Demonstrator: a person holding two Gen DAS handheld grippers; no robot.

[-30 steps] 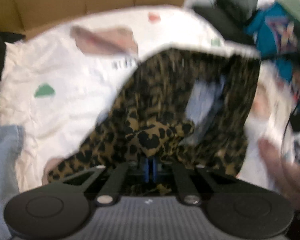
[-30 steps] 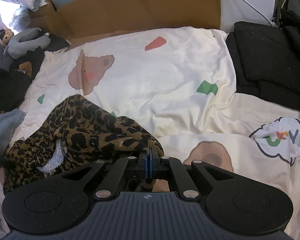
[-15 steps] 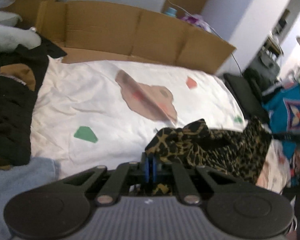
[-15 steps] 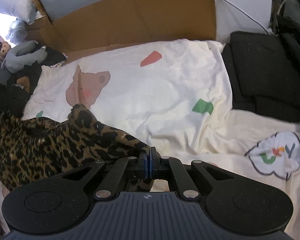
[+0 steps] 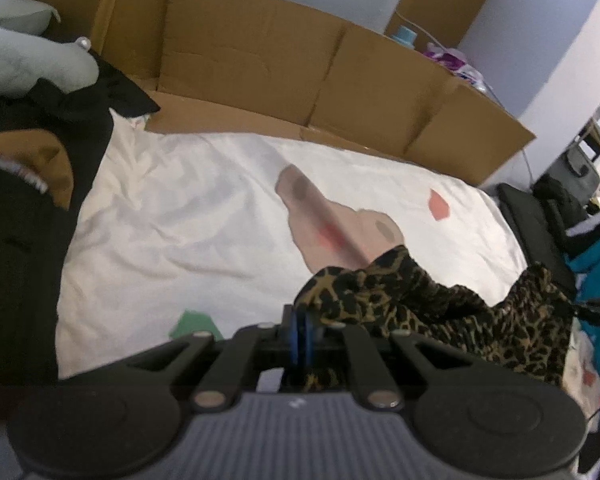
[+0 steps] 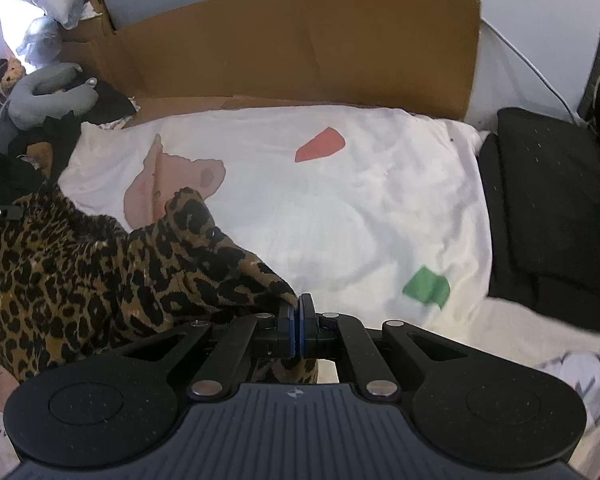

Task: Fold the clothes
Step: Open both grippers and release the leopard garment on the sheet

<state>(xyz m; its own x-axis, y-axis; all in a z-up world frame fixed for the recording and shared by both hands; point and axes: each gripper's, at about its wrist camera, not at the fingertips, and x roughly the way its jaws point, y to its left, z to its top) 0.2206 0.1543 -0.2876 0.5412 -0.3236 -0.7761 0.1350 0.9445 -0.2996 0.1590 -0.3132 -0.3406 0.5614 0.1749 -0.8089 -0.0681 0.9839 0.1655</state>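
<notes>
Both tongs, left (image 5: pixel 300 320) and right (image 6: pixel 297 308), pinch the leopard-print garment (image 6: pixel 100 264) tight.

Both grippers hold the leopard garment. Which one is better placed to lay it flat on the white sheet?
Probably the right gripper: jaws shut on the leopard garment, with open white sheet ahead. The left gripper faces a black clothes pile.
</notes>
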